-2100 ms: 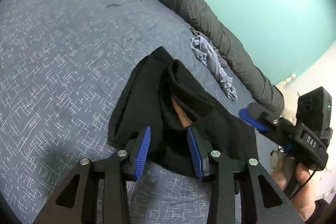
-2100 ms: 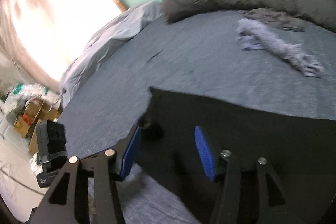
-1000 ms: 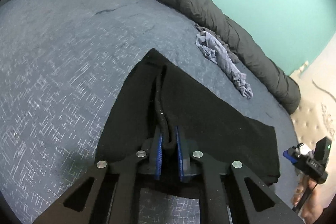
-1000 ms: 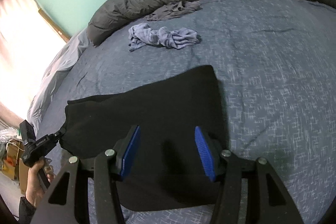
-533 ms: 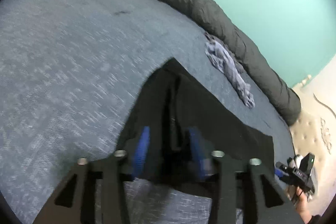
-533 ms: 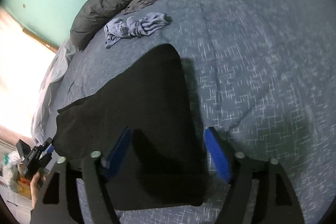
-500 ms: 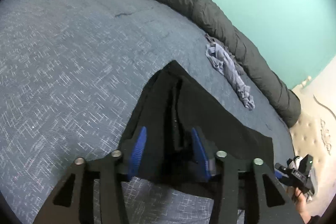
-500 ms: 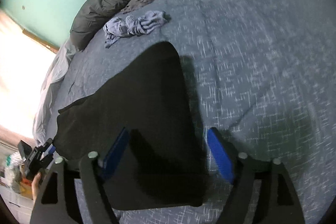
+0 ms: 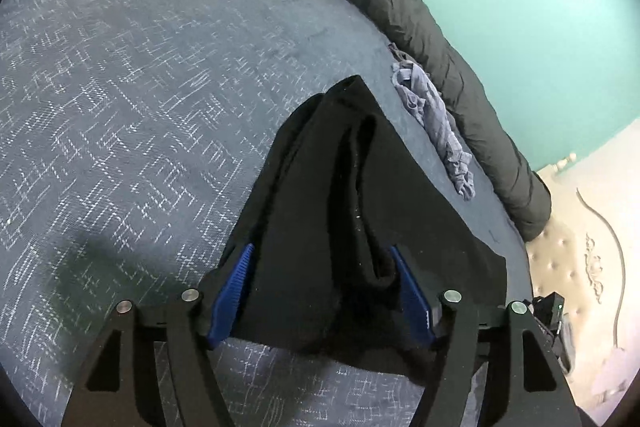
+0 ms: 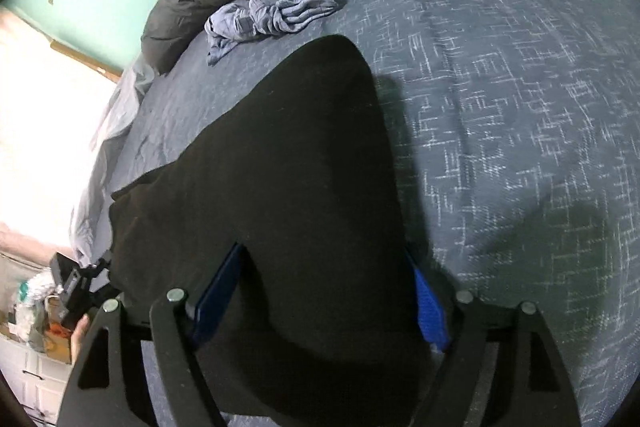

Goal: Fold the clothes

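**Ana:** Cloth first, from the left. The black garment lies spread on the blue bedspread, and the left claw straddles its near edge. Its jaws are opening, the raised ridge of fabric stands between them, and neither blue pad presses on it.

**Ben:** So nothing is held there. I judge the next pinch should take the hem at the corner, both layers together, and not that loose ridge, or the fold will come out skewed.

**Ana:** Agreed. The right claw straddles the other end of the garment, jaws wide and just now closing a little, cloth between them but the pads are clear of it. Both claws should bite at matching corners and lift together, keeping the edge taut.

**Ben:** What does each view add?

**Ana:** The left wrist view shows the ridge down the garment's middle and the rolled grey duvet along the wall. The right wrist view hides that ridge; it shows the flat far corner, the window side of the bed, and the crumpled pale blue garment well apart from the black one, near the duvet.
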`<state>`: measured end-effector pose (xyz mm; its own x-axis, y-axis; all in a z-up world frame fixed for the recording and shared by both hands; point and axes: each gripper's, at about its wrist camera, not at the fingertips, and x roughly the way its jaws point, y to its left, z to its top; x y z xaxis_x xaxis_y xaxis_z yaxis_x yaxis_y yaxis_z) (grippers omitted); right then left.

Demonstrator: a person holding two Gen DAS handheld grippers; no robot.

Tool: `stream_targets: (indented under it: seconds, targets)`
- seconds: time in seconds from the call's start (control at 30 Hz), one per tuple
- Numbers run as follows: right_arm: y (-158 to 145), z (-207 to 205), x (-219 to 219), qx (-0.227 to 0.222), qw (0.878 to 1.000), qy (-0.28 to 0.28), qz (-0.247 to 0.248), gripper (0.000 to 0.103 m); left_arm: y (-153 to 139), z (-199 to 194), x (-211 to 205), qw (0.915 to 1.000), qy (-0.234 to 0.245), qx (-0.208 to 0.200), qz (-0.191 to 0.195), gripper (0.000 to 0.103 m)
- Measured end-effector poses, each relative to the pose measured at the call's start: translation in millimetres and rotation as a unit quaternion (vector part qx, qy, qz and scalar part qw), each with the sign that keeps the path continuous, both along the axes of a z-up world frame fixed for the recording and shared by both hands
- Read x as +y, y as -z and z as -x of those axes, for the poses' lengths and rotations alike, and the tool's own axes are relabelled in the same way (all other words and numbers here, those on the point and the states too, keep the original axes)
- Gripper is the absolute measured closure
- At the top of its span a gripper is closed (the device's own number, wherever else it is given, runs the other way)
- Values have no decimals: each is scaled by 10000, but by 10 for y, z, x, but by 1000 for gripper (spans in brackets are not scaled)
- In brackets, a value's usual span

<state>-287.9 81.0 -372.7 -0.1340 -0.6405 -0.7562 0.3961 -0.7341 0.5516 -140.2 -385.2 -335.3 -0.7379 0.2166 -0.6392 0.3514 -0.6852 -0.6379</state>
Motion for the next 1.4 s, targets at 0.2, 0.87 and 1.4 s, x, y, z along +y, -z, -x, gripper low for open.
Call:
stream_targets:
  seconds: [0.2, 0.87, 1.4]
  targets:
    - [-83, -62, 49, 151, 9997, 29, 202, 76, -27, 40, 30, 9999, 70, 95, 55, 58]
    - [-1443, -70, 947, 1337, 9908, 100, 189, 84, -652, 142, 890, 9948, 856, 559, 7, 89]
    - [-589, -148, 2384, 888, 9933, 744, -21, 77, -138, 317, 2324, 9872, 1578, 112, -195, 89]
